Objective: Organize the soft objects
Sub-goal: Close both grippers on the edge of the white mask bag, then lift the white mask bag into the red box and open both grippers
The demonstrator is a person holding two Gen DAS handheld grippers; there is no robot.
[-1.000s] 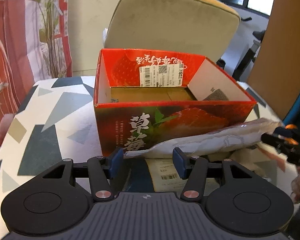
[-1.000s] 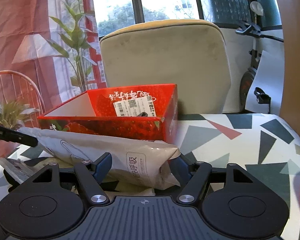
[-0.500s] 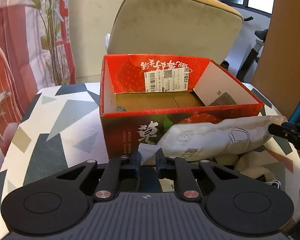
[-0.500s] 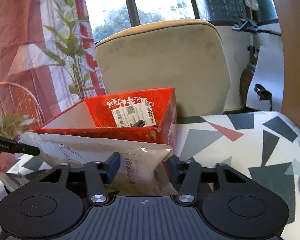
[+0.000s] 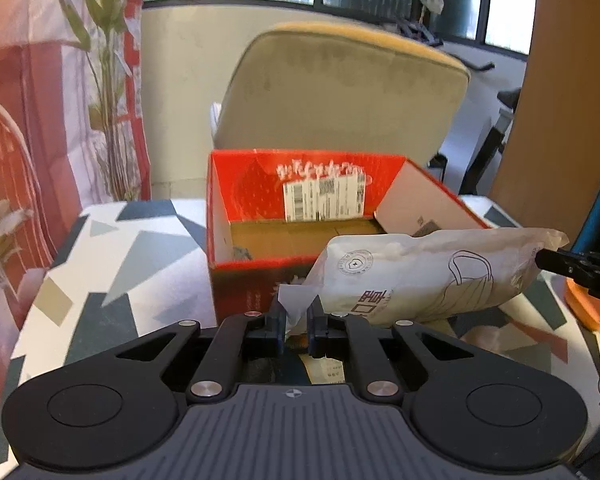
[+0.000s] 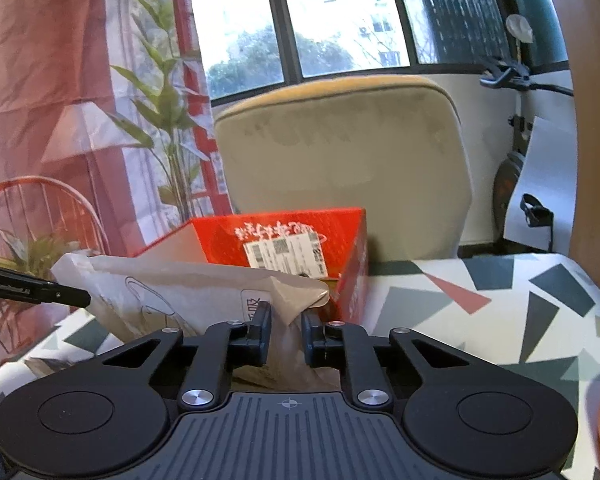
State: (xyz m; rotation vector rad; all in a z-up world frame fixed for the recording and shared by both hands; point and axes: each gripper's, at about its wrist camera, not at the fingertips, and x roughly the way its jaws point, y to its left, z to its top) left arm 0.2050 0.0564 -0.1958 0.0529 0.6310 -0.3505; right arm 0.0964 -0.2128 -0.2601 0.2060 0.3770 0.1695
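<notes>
The left gripper [image 5: 297, 322] is clamped on one corner of a pale soft bag [image 5: 428, 276]. The right gripper [image 6: 285, 334] has just been closing and pinches the bag's other end. The bag hangs between them, off the patterned desk [image 5: 112, 264], just in front of an open red box [image 5: 268, 184]. A beige chair [image 6: 340, 160] stands behind.

My left gripper [image 5: 296, 322] is pinched tight, right gripper [image 6: 286, 334] has just been closing, both angled slightly downward.
</notes>
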